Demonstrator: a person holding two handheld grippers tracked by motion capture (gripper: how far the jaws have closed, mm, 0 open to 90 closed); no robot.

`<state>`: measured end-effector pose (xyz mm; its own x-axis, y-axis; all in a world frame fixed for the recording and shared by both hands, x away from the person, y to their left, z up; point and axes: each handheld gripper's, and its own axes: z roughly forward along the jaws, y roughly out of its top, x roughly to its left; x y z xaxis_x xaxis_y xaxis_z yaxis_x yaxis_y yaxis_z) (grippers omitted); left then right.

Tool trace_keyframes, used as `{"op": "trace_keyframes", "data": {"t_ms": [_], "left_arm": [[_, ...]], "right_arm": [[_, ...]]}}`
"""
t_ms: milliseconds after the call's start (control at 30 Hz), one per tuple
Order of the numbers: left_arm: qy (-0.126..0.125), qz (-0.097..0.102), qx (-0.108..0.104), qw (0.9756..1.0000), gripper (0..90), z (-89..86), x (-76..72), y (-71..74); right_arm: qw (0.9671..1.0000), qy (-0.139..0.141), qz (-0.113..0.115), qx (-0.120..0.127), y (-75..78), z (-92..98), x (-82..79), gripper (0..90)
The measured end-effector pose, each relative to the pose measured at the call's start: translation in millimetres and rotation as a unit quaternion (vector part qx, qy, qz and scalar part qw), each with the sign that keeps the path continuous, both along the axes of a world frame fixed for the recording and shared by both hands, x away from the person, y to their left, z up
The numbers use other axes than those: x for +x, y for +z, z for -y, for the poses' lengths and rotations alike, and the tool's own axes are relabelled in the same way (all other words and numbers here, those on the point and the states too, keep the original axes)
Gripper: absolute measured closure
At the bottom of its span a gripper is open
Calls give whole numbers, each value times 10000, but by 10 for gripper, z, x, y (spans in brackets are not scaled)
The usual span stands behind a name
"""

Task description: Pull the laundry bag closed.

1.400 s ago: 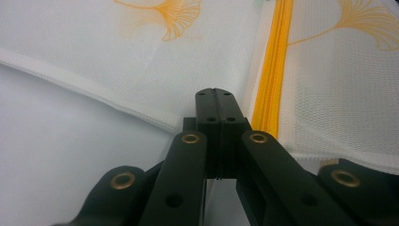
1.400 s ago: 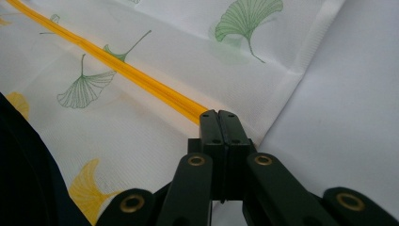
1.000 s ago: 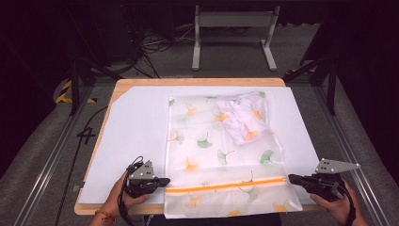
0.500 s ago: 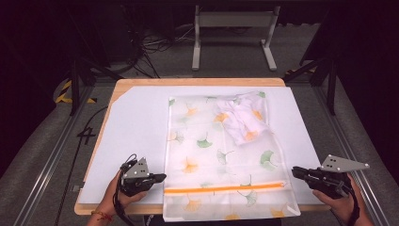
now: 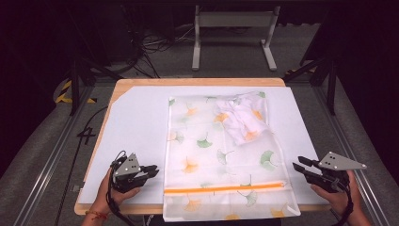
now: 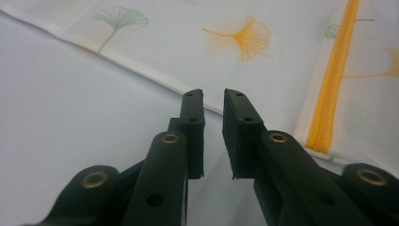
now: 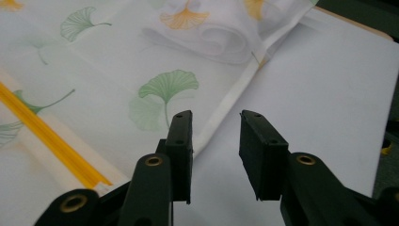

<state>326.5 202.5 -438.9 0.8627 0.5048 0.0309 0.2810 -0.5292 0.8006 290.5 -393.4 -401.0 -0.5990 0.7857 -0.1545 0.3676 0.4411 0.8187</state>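
Observation:
A sheer white bag [image 5: 207,141] printed with ginkgo leaves lies flat on the white sheet [image 5: 136,122], its orange zipper [image 5: 226,189] running across near the front edge. A crumpled white cloth [image 5: 242,120] sits inside its far right corner. My left gripper [image 5: 153,170] rests just left of the bag's edge [image 6: 188,42], beside the zipper [image 6: 329,89]. Its jaws have just been opening, and nothing is between them [image 6: 212,101]. My right gripper [image 5: 297,164] is off the bag's right edge [image 7: 221,113]. Its jaws have also just been opening and hold nothing [image 7: 216,122].
The sheet covers a wooden table [image 5: 197,82]; the bag's front end hangs over the near edge. A metal stand [image 5: 233,28] and cables [image 5: 150,42] lie on the floor behind. Rails run along both sides of the table.
Both grippers have let go of the bag's side edges near the zipper and opened. The left one has drawn back to the left, off the bag.

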Motion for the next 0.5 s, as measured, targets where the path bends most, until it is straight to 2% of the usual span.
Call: {"op": "trace_keyframes", "data": {"t_ms": [133, 167, 233, 267, 367, 467, 500], "left_arm": [[122, 85, -21, 9999, 697, -47, 7, 2], [315, 204, 26, 9993, 640, -77, 5, 3], [333, 217, 6, 9992, 609, -91, 5, 4], [474, 286, 31, 9985, 577, -117, 11, 9], [700, 336, 26, 9970, 495, -166, 29, 1], [849, 328, -25, 9958, 459, -235, 46, -10], [849, 328, -25, 9958, 419, -235, 46, -10]], "right_arm": [[9997, -183, 155, 60, -10, 63, 24, 573], [9995, -247, 177, 92, -11, 86, 33, 537], [9992, -301, 204, 144, -13, 103, 39, 537], [9988, -362, 260, 183, -18, 136, 49, 507], [9982, -488, 297, 152, -31, 163, 67, 446], [9979, -536, 336, 169, -54, 185, 77, 432], [9979, -536, 336, 169, -54, 185, 77, 432]]}}
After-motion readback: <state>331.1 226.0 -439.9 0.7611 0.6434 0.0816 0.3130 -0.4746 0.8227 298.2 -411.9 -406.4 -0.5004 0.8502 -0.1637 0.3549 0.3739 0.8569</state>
